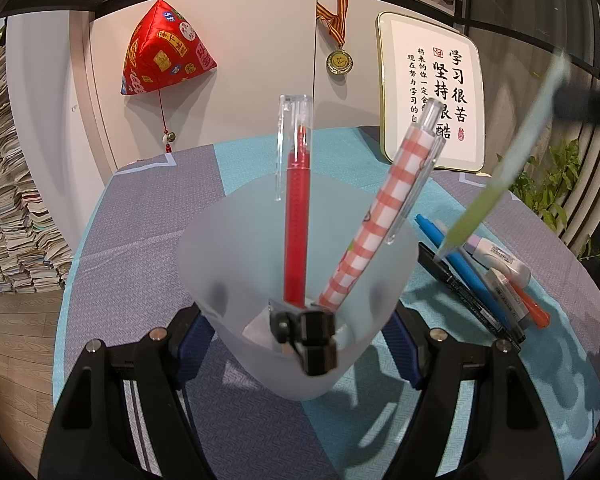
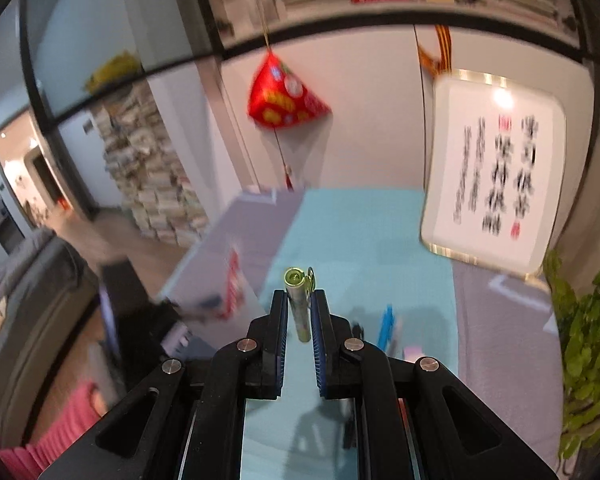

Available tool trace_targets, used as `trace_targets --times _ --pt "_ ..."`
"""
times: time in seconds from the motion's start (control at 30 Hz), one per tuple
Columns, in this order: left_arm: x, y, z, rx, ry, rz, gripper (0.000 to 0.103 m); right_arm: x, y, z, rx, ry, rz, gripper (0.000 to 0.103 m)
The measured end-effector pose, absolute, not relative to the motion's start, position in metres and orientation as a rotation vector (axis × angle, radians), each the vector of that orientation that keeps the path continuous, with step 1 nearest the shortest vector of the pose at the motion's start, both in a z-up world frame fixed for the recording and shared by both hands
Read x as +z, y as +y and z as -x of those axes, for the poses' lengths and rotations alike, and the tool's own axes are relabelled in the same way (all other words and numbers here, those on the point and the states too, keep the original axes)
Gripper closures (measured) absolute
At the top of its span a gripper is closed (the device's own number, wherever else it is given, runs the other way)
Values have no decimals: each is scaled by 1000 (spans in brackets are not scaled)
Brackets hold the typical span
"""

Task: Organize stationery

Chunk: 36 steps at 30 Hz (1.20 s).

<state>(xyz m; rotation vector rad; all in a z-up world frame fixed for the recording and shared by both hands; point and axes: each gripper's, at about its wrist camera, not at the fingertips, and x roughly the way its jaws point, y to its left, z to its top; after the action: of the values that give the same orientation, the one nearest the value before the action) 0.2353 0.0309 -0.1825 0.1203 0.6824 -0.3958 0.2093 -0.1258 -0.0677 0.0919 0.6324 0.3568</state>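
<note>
So, green pen going into the cup next.
Right hand-held gripper (image 2: 299, 312) pinches the green pen (image 2: 298, 304) in the air right of the frosted cup (image 1: 296, 280), which the left hand-held gripper (image 1: 296, 344) clamps on the table (image 1: 148, 216); I'd tip the pen upright, aiming clear of the red pen (image 1: 296, 208) and checked pen (image 1: 384, 216).

The right tongs (image 2: 299, 312) are clamped on a green pen (image 2: 299, 304), which points away from the camera, its round end and metal clip showing past the blue-lined tips. Below lies a surface (image 2: 364, 240) covered in a teal and grey cloth. A blue pen (image 2: 387, 325) lies on the teal part, to the right of the tongs. At the far right edge a framed calligraphy board (image 2: 496, 172) leans upright. A red hanging ornament (image 2: 286, 98) dangles before the white cabinet behind. Green leaves (image 2: 588, 344) fill the right edge. Everything beyond the tongs is blurred.
</note>
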Motion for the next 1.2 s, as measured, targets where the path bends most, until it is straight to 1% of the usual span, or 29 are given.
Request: trace_targets --times 0.17,0.23,0.27,0.37,0.47,0.53,0.63,0.7,0.73,0.77,0.83,0.9,1.03,1.1,1.13,1.17,1.2 --pt "-183 31 -235 -397 683 -119 28 -20 -116 -205 382 510 -94 91" --pt "-182 30 -235 -396 684 -120 28 -4 -108 -203 413 473 -88 94" --pt "-182 31 -235 -396 684 -120 28 3 -104 -203 425 454 -83 94" --pt "-183 31 -235 -397 684 -119 28 10 -89 -205 449 422 -66 94" --pt "-183 31 -235 -398 686 -116 28 3 -75 -217 451 448 -31 94" --pt "-184 31 -235 -402 690 -109 28 -11 -76 -225 417 505 -21 94" --pt "-184 30 -235 -396 689 -119 28 -46 -95 -240 377 626 -59 94" --pt "-184 30 -235 -392 689 -126 28 -79 -104 -253 360 747 -50 86" --pt "-184 30 -235 -392 690 -126 28 -97 -104 -258 353 807 -27 75" --pt "-184 29 -235 -392 690 -126 28 -121 -104 -264 349 880 3 68" --pt "-184 29 -235 -392 690 -127 28 -150 -102 -268 352 941 32 68" --pt "-184 30 -236 -392 690 -126 28 -170 -99 -271 362 957 47 68" --pt "-184 30 -236 -394 692 -124 28 -193 -93 -280 348 989 93 68" --pt "-184 29 -236 -394 693 -124 28 -199 -92 -284 334 1001 114 69" --pt "-184 29 -236 -394 695 -124 28 -200 -92 -285 330 1006 120 77" --pt "-184 29 -236 -395 695 -123 28 -200 -92 -283 319 989 132 92" --pt "-184 29 -236 -395 696 -123 28 -200 -94 -282 331 1010 117 92"
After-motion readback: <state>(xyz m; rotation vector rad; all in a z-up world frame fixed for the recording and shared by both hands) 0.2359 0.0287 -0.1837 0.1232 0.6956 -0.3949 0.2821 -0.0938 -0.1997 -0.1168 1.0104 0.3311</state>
